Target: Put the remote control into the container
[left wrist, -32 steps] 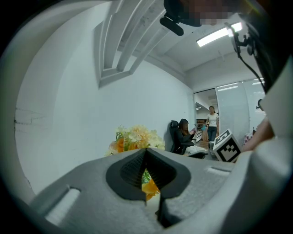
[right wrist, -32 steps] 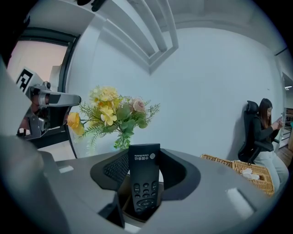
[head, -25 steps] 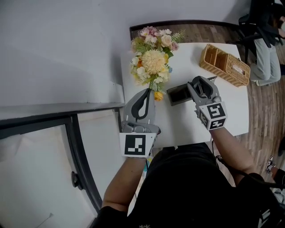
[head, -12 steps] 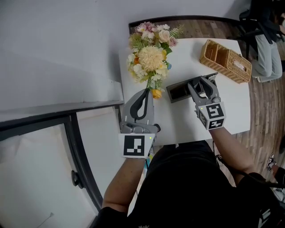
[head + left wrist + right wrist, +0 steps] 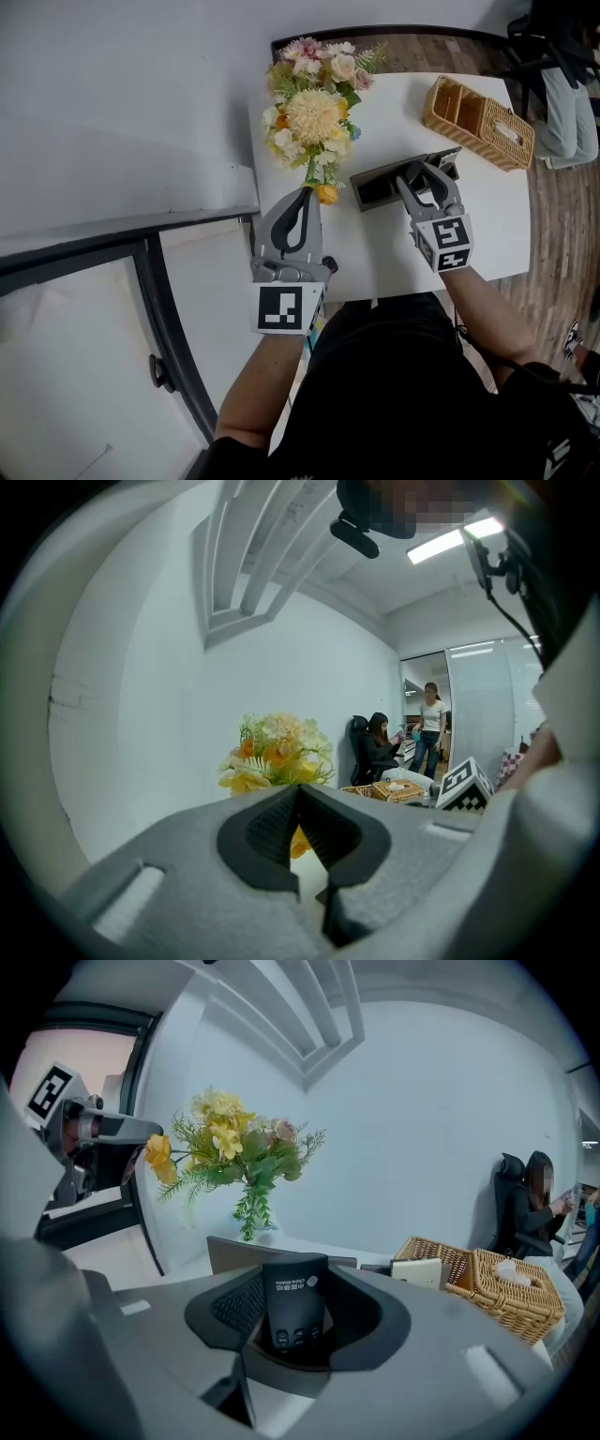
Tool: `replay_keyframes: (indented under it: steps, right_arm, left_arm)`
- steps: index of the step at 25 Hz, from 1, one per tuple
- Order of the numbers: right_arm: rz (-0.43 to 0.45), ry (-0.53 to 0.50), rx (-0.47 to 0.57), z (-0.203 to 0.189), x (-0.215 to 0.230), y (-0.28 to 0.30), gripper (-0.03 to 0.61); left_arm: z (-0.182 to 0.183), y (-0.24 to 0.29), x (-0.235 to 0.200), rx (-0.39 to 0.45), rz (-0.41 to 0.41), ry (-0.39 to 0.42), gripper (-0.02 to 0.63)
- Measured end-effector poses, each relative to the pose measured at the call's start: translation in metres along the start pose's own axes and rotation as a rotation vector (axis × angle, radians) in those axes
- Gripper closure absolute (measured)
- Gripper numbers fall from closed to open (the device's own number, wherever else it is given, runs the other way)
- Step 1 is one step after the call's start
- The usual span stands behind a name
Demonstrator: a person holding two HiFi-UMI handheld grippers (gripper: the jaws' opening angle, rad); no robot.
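Note:
A black remote control (image 5: 294, 1309) stands upright between the pads of my right gripper (image 5: 298, 1283), which is shut on it. In the head view this gripper (image 5: 424, 178) hangs over the right end of the grey open-topped container (image 5: 377, 186) on the white table (image 5: 394, 253). The container's grey wall (image 5: 234, 1252) shows just behind the remote. My left gripper (image 5: 307, 199) is shut and holds nothing, at the table's left edge just below the flowers (image 5: 314, 103). In the left gripper view its pads (image 5: 281, 822) meet in front of the bouquet (image 5: 274, 757).
A wicker basket (image 5: 478, 122) with compartments stands at the table's far right corner, also in the right gripper view (image 5: 487, 1279). The flower bouquet (image 5: 239, 1152) is at the far left. A wall runs along the left. A seated person (image 5: 532, 1208) is beyond the table.
My right gripper has sunk a little with the remote, closer over the container's right end. The left gripper has stayed in place.

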State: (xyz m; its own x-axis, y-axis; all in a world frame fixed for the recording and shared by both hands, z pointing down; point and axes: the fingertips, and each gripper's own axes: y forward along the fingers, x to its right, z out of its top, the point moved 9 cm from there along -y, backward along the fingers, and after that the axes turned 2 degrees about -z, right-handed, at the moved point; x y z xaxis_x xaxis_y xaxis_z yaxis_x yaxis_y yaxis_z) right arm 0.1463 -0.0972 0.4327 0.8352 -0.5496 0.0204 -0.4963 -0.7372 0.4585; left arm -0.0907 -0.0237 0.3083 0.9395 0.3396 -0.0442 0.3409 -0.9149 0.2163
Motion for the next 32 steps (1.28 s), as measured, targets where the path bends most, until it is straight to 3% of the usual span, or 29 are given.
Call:
replay_keyframes:
  steps: [32]
  right_arm:
    - [0.031, -0.008, -0.028, -0.014, -0.003, 0.005, 0.364]
  left_arm:
    - [-0.005, -0.020, 0.006, -0.012, 0.048, 0.012, 0.614]
